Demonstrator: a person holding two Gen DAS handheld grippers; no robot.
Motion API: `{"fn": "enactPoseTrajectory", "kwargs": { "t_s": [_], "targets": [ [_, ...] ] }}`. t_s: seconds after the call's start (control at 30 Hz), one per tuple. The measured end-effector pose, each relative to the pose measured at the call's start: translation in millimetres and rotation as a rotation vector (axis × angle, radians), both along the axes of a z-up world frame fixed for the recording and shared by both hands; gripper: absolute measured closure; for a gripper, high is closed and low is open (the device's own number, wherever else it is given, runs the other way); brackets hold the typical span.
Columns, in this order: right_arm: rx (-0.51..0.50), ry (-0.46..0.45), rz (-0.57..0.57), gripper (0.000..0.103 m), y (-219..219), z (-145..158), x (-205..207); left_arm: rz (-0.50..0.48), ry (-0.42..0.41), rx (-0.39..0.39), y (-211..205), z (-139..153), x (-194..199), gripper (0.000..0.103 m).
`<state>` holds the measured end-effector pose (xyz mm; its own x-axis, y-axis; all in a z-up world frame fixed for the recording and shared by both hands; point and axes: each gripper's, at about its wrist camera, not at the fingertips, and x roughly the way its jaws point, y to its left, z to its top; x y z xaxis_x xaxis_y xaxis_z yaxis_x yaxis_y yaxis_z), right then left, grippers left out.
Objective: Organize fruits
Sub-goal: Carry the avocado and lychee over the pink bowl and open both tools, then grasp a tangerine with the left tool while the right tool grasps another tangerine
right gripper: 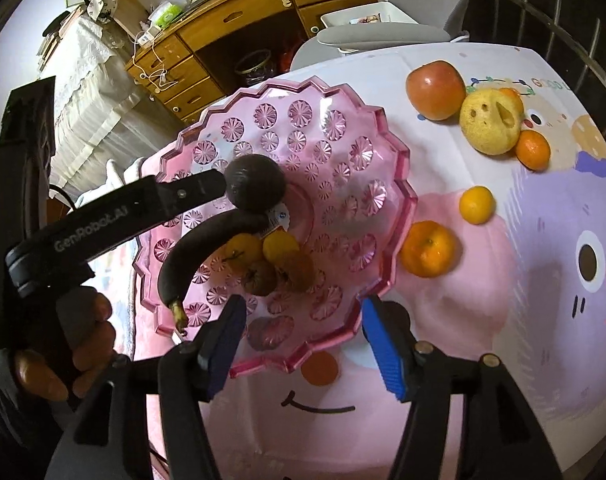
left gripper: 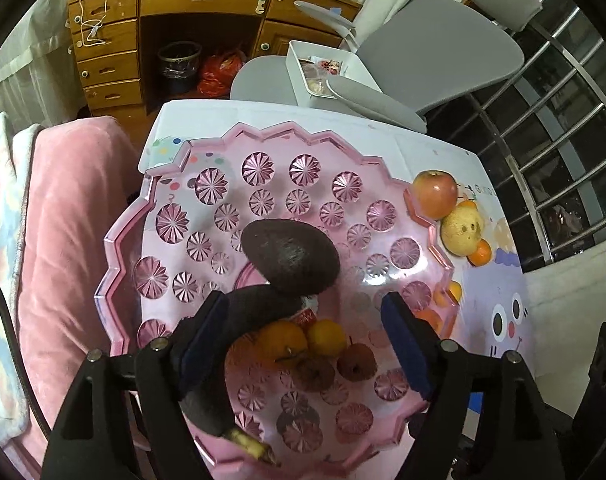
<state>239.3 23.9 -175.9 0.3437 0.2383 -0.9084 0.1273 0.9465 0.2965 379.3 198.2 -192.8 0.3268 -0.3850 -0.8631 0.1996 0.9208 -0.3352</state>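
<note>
1. Cartoon tablecloth [right gripper: 483,360] covers table; wooden desk [left gripper: 163,8] and grey chair [left gripper: 431,52] behind.
2. "GenRobot.AI" printed on my left gripper [right gripper: 207,188].
3. Both claws wide, holding nothing; right gripper [right gripper: 303,344] at near rim.
4. Pink bowl [right gripper: 399,184] holds blackened banana [right gripper: 195,256], avocado [right gripper: 255,184]; apple [right gripper: 435,90] at far edge.

My left gripper [left gripper: 307,336] hangs open over the pink fruit bowl [left gripper: 123,236]

Between my spread fingers I see a blackened banana [left gripper: 239,320] curving along the left blue pad [left gripper: 201,344], its stem end pointing toward me, with a dark avocado [left gripper: 291,256] lying on its far end. Two small oranges [left gripper: 303,340] and two brownish fruits [left gripper: 339,364] sit in the bowl's middle. Outside the rim to the right, on the cartoon tablecloth [left gripper: 499,296], lie a red apple [left gripper: 435,194], a pitted yellow pear [left gripper: 461,230] and a mandarin [left gripper: 481,252], close together
</note>
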Motion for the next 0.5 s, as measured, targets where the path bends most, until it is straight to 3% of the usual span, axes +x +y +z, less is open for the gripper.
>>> {"fn": "enactPoseTrajectory", "kwargs": {
  "t_s": [0.5],
  "targets": [
    [-0.053, -0.077, -0.033, 0.042, -13.1, 26.5, -55.5, -0.052, 0.001, -0.011, -17.5, 39.1, -55.1, 0.019]
  ]
}}
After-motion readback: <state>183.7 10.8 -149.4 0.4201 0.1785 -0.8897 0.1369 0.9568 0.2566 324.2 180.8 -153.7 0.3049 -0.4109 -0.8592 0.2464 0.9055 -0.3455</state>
